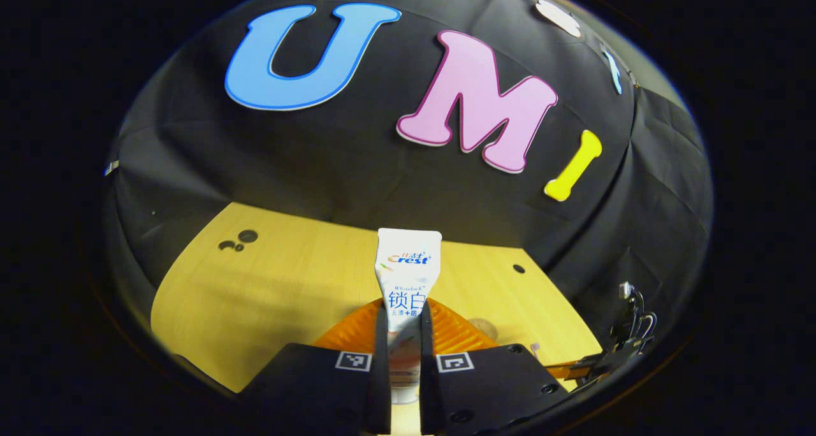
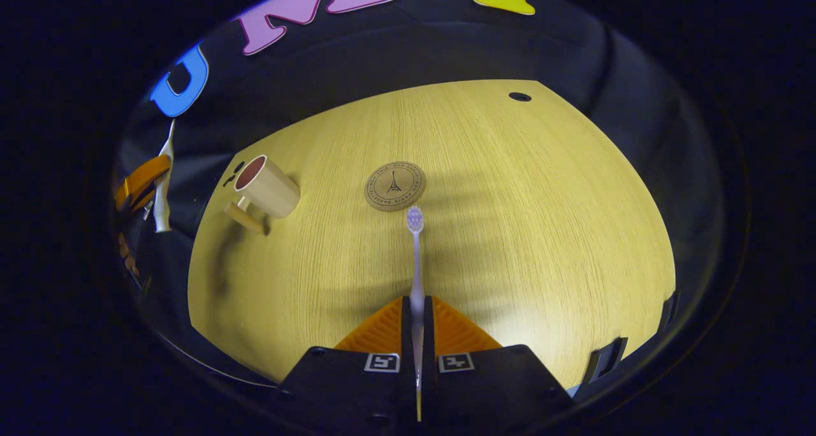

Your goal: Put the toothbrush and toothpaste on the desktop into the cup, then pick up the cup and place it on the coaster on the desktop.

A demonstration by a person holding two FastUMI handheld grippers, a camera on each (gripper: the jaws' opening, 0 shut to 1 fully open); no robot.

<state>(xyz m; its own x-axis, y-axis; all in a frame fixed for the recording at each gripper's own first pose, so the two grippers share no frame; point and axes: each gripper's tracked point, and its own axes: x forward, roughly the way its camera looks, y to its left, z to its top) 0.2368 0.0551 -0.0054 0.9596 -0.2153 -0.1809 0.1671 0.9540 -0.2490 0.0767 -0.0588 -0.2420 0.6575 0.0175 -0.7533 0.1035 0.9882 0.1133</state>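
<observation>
holding the toothpaste (image 1: 407, 276) in your left gripper (image 1: 404, 334), you have both fingers pressed on the lower part of the tube, one on each side. in the left gripper view the tube stands upright between the fingers, flat crimped end up, cap end down near the bottom of the view. it is lifted clear of the desktop (image 1: 268, 283), which lies below and beyond it.

your right gripper (image 2: 417, 324) pinches the toothbrush (image 2: 415, 257) by its handle, jaws nearly together with the thin handle between them. in the right gripper view the brush points straight forward along the fingers, bristle head (image 2: 415, 218) at the far end, held above the desktop (image 2: 542, 232).

the coaster (image 2: 395, 185) lies flat on the wood just beyond the bristle head; whether the head overlaps its near edge or only sits in front of it, you cannot tell from this angle. the cup (image 2: 266, 190) stands on the desktop well to the left of the coaster, its handle (image 2: 243, 218) turned toward the camera side, opening showing a dark interior. it is apart from the coaster.

at the far left edge of the right gripper view your left gripper (image 2: 141, 182) shows again, with the toothpaste (image 2: 164, 181) held upright in it, off to the left of the cup and above the desktop's edge.
</observation>
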